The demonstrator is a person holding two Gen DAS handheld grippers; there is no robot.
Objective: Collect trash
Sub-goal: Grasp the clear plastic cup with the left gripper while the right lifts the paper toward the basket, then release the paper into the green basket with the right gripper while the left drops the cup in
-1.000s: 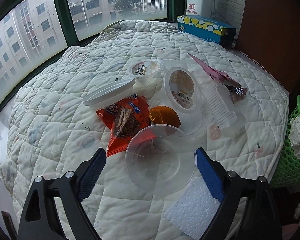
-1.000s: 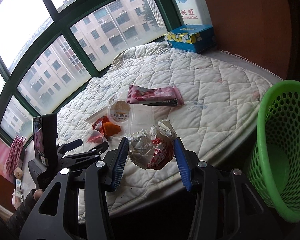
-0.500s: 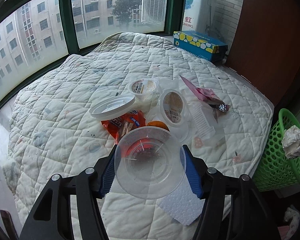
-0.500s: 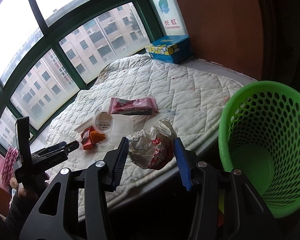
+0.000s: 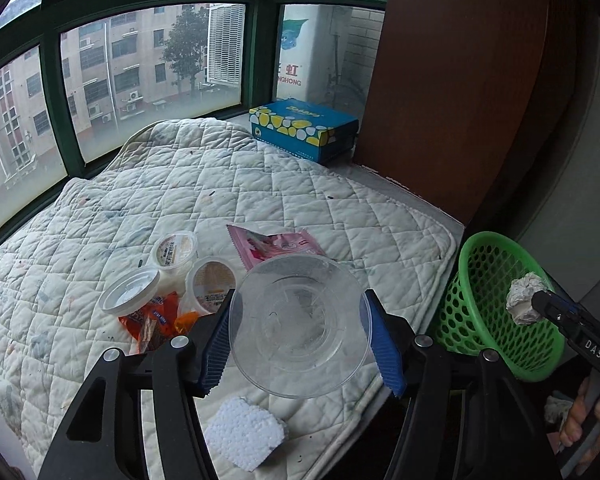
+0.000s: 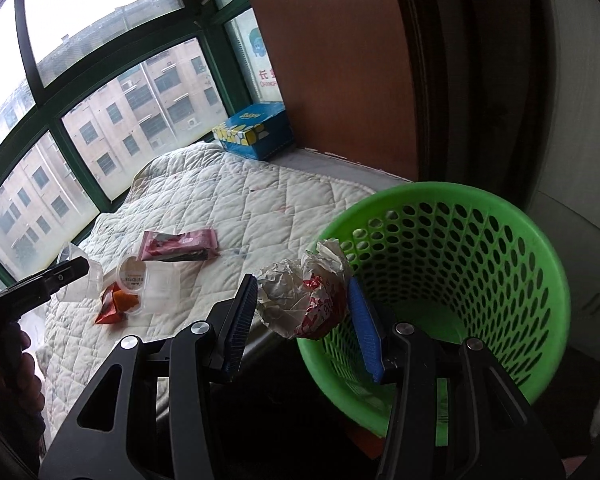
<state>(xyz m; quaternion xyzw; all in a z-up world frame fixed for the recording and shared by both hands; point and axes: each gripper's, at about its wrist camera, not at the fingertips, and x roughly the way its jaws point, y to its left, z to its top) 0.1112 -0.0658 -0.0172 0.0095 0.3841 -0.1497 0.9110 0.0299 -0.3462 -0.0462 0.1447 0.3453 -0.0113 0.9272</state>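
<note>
My left gripper (image 5: 300, 338) is shut on a clear plastic bowl (image 5: 300, 320) and holds it above the quilted bed (image 5: 260, 184). My right gripper (image 6: 304, 320) is shut on a crumpled paper wrapper (image 6: 300, 296) at the near rim of the green mesh basket (image 6: 480, 248); it also shows in the left wrist view (image 5: 522, 300) over the basket (image 5: 484, 320). On the bed lie a pink wrapper (image 5: 276, 244), an orange snack wrapper (image 5: 152, 318), two small cups (image 5: 174, 246) and a white lid (image 5: 130, 294).
A white foam piece (image 5: 244, 432) lies near the bed's front edge. A blue tissue box (image 5: 304, 128) stands at the back by the window. A brown wardrobe (image 5: 460, 80) rises on the right behind the basket.
My left gripper closed on the clear bowl and lifted it off the bed. My right gripper carried the crumpled wrapper rightward to the basket's rim.
</note>
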